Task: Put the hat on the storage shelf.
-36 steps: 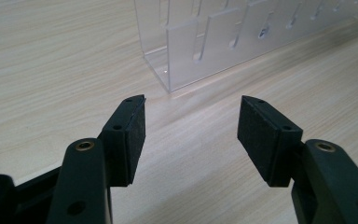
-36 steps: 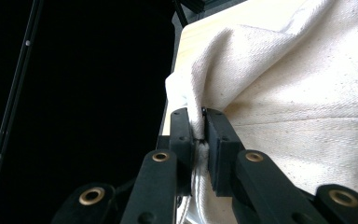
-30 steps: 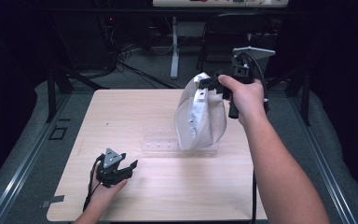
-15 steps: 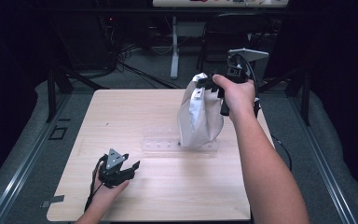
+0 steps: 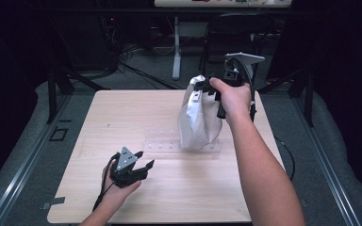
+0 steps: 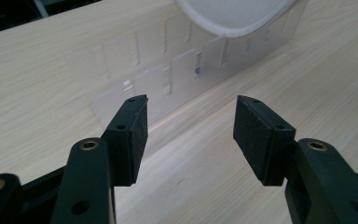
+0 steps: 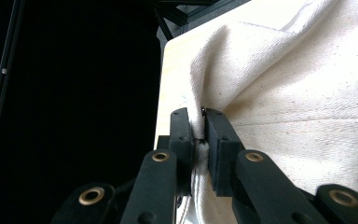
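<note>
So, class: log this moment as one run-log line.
right gripper: shut on cloth bag | bag over clear rack | left gripper: open, idle

Cloth bag being lowered onto the clear rack

The right gripper [image 5: 202, 87], pinching the top fold of the white cloth bag [image 5: 197, 117], is carrying it leftward and down from where it hung a second ago, so the bag is now hanging more upright and narrower, its bottom meeting the clear plastic rack [image 5: 162, 141] instead of swinging over its right end. The right forearm [image 5: 259, 165] is swinging in toward the table's middle with it.
</note>
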Demonstrator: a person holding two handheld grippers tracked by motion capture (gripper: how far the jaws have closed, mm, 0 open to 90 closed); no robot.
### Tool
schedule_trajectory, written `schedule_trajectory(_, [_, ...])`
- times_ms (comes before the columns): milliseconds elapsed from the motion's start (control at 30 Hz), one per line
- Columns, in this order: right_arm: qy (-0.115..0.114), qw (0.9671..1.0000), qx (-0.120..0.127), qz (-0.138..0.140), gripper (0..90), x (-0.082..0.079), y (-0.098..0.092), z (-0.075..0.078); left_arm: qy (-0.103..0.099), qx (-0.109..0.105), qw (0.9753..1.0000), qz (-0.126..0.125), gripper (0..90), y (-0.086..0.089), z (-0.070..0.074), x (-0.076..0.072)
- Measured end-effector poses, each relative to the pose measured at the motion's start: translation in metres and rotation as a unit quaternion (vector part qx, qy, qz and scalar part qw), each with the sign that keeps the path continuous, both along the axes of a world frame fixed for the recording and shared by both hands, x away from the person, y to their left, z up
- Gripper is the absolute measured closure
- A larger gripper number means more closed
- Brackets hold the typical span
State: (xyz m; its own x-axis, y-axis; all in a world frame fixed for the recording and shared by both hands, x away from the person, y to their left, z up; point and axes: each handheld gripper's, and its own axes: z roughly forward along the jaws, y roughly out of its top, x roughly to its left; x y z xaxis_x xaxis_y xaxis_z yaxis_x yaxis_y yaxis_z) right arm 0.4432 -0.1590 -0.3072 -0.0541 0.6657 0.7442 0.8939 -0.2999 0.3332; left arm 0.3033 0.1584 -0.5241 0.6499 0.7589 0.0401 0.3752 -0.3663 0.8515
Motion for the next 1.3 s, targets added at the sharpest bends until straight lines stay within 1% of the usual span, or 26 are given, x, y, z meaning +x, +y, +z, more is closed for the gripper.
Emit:
schedule_trajectory(67, [-0.001, 1.0000, 0.000, -0.002, 82.2, 0.000, 0.001, 0.000, 0.004, 0.000, 0.9999, -0.011, 47.6, -0.010, 0.002, 0.002])
schedule_trajectory(133, [-0.001, 1.0000, -0.007, 0.000, 82.2, 0.000, 0.002, -0.001, 0.012, -0.002, 0.9998, -0.018, 49.7, -0.019, 0.003, 0.005])
schedule_trajectory(167, [-0.001, 1.0000, -0.006, 0.001, 82.2, 0.000, 0.003, -0.001, 0.013, -0.005, 0.9996, -0.023, 50.9, -0.024, 0.004, 0.007])
schedule_trajectory(233, [-0.003, 1.0000, -0.003, 0.001, 82.2, 0.000, 0.004, -0.001, 0.012, -0.009, 0.9994, -0.031, 51.5, -0.033, 0.006, 0.009])
schedule_trajectory(267, [-0.003, 1.0000, -0.003, 0.001, 82.2, 0.000, 0.004, -0.001, 0.012, -0.009, 0.9994, -0.031, 51.7, -0.033, 0.006, 0.009])
schedule_trajectory(300, [-0.003, 1.0000, -0.004, 0.002, 82.2, 0.000, 0.004, -0.001, 0.011, -0.014, 0.9992, -0.036, 51.7, -0.039, 0.007, 0.011])
schedule_trajectory(433, [-0.006, 1.0000, -0.006, 0.006, 82.2, -0.001, 0.007, 0.000, 0.010, -0.030, 0.9986, -0.044, 51.7, -0.056, 0.014, 0.018])
schedule_trajectory(500, [-0.008, 0.9999, -0.006, 0.007, 82.2, -0.002, 0.008, 0.000, 0.006, -0.032, 0.9985, -0.045, 51.7, -0.062, 0.017, 0.020])
schedule_trajectory(567, [-0.008, 0.9999, -0.008, 0.011, 82.1, -0.002, 0.008, 0.000, -0.004, -0.028, 0.9984, -0.050, 51.7, -0.071, 0.020, 0.022])
schedule_trajectory(700, [-0.011, 0.9999, -0.006, 0.008, 82.2, -0.003, 0.010, 0.000, -0.002, -0.009, 0.9985, -0.054, 51.4, -0.083, 0.017, 0.025])
schedule_trajectory(733, [-0.010, 0.9998, -0.008, 0.012, 82.1, -0.003, 0.009, 0.000, -0.001, -0.008, 0.9985, -0.055, 51.3, -0.086, 0.016, 0.026])
schedule_trajectory(800, [-0.011, 0.9999, -0.006, 0.010, 82.1, -0.004, 0.011, 0.000, 0.001, -0.002, 0.9984, -0.057, 51.3, -0.090, 0.013, 0.027])
schedule_trajectory(867, [-0.011, 0.9998, -0.007, 0.013, 82.2, -0.004, 0.012, 0.000, 0.002, -0.002, 0.9984, -0.057, 51.5, -0.092, 0.012, 0.028])
schedule_trajectory(900, [-0.011, 0.9998, -0.007, 0.012, 82.1, -0.004, 0.012, 0.000, 0.005, -0.002, 0.9985, -0.054, 52.0, -0.095, 0.010, 0.030])
schedule_trajectory(933, [-0.011, 0.9998, -0.007, 0.012, 82.1, -0.004, 0.012, 0.000, 0.005, -0.002, 0.9985, -0.054, 53.9, -0.095, 0.010, 0.030])
schedule_trajectory(967, [-0.010, 0.9998, -0.008, 0.017, 82.1, -0.004, 0.012, 0.000, 0.008, 0.000, 0.9986, -0.052, 53.9, -0.097, 0.008, 0.031])
schedule_trajectory(1000, [-0.010, 0.9998, -0.007, 0.016, 82.1, -0.004, 0.014, 0.001, 0.011, 0.004, 0.9987, -0.050, 58.3, -0.101, 0.006, 0.033])
schedule_trajectory(1067, [-0.011, 0.9998, -0.008, 0.017, 82.1, -0.004, 0.014, 0.001, 0.009, 0.010, 0.9989, -0.045, 61.8, -0.102, 0.006, 0.034])
schedule_trajectory(1167, [-0.011, 0.9998, -0.008, 0.017, 82.1, -0.004, 0.015, 0.001, 0.010, 0.001, 0.9991, -0.040, 69.0, -0.102, 0.006, 0.036])
schedule_trajectory(1233, [-0.011, 0.9997, -0.008, 0.018, 82.1, -0.004, 0.016, 0.001, 0.006, 0.008, 0.9991, -0.042, 73.6, -0.102, 0.007, 0.036])
schedule_trajectory(1300, [-0.012, 0.9997, -0.008, 0.019, 82.1, -0.005, 0.016, 0.001, 0.002, 0.014, 0.9989, -0.045, 76.2, -0.101, 0.007, 0.036])
